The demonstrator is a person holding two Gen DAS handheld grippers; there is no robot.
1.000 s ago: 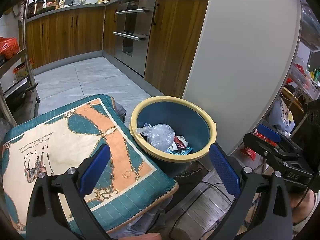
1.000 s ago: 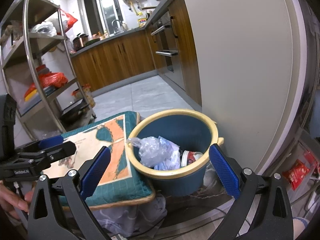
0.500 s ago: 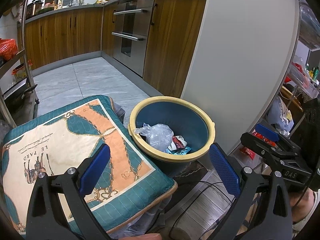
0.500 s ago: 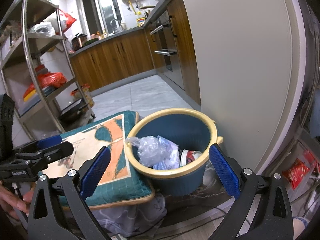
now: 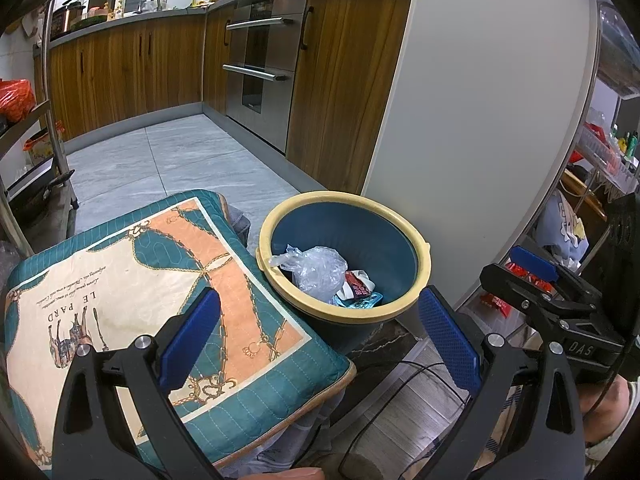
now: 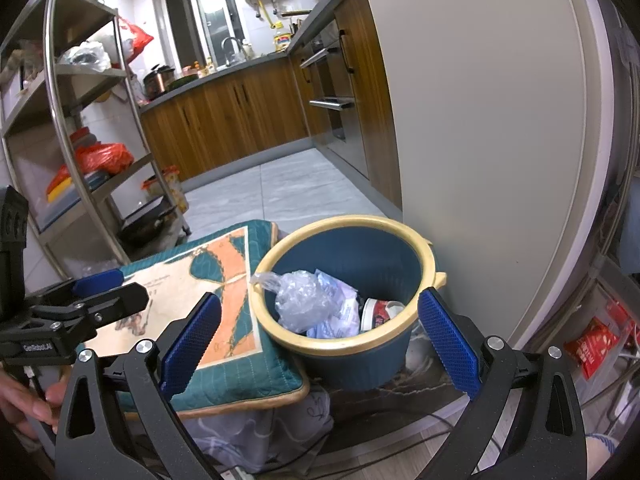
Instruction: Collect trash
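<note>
**Both grippers wide apart over the bin**

Left gripper (image 5: 320,334) hangs with its blue pads spread wide, nothing between them, above the corner of the teal cushion (image 5: 120,280) and the near rim of the blue bin (image 5: 344,216). Right gripper (image 6: 318,334) is just as spread and empty, framing the same bin (image 6: 360,356). Inside the bin: a crumpled clear plastic bag (image 5: 320,268) against the cushion-side wall, a red-and-white wrapper (image 5: 358,286) beside it. The bin stands on the floor, touching the cushion's edge, close to the white panel (image 5: 480,120).

The floor (image 5: 168,160) holds a blue bin (image 5: 344,240), with a cushion (image 5: 120,280) just beside the bin.
</note>
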